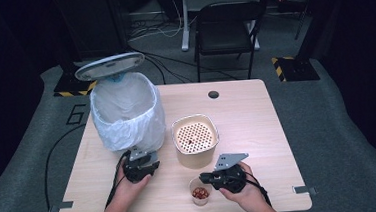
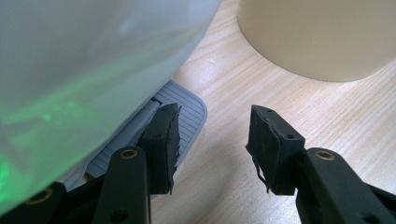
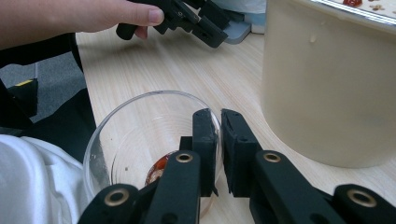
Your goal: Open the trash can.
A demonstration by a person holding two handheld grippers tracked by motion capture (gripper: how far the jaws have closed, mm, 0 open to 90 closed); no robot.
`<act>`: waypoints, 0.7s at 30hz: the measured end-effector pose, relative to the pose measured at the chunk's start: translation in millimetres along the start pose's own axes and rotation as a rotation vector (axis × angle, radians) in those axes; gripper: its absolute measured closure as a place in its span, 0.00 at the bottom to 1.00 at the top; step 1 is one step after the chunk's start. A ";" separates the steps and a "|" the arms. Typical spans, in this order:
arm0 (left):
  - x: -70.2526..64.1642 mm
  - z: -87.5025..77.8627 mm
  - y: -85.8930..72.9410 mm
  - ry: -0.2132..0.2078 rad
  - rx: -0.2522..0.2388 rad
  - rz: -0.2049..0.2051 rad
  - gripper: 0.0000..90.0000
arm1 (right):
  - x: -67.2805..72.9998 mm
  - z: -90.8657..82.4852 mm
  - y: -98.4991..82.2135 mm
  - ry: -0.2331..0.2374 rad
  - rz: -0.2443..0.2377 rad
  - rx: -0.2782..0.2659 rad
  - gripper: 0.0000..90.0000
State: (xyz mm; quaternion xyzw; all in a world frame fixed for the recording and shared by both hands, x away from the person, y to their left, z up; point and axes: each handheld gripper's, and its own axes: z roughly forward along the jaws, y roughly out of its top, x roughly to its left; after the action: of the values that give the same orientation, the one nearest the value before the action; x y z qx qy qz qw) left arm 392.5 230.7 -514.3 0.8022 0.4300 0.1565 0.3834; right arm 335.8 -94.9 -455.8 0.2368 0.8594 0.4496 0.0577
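Right gripper clamped on rim of glass cup, just beside beige strainer pot. Left gripper held beside same pot, at bin pedal; jaws seen apart, nothing gripped.

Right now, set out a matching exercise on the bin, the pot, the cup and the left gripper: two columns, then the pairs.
Things:
1. bin
2. pot
3. cup
4. left gripper

States:
A. clamped at the rim by the right gripper
B. jaws apart, next to the pedal
C. lid raised
D. perforated insert on top

Pairs: 1-C, 2-D, 3-A, 4-B
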 end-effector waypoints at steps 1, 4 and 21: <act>0.2 -0.3 0.1 -0.005 0.005 0.002 0.59 | 0.1 -0.4 0.0 -0.006 -0.003 0.000 0.94; -0.2 0.8 -0.1 -0.001 -0.008 0.001 0.59 | -0.2 -0.8 -0.3 -0.002 0.007 -0.001 0.94; 0.0 0.4 0.0 -0.002 -0.003 0.001 0.59 | -31.3 -24.2 -9.1 -0.102 0.066 -0.009 0.95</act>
State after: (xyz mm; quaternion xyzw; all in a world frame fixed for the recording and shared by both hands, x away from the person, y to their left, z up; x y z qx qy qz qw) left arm 392.7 230.5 -514.5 0.8020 0.4288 0.1565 0.3852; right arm 352.6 -131.6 -452.4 0.2873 0.8451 0.4423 0.0878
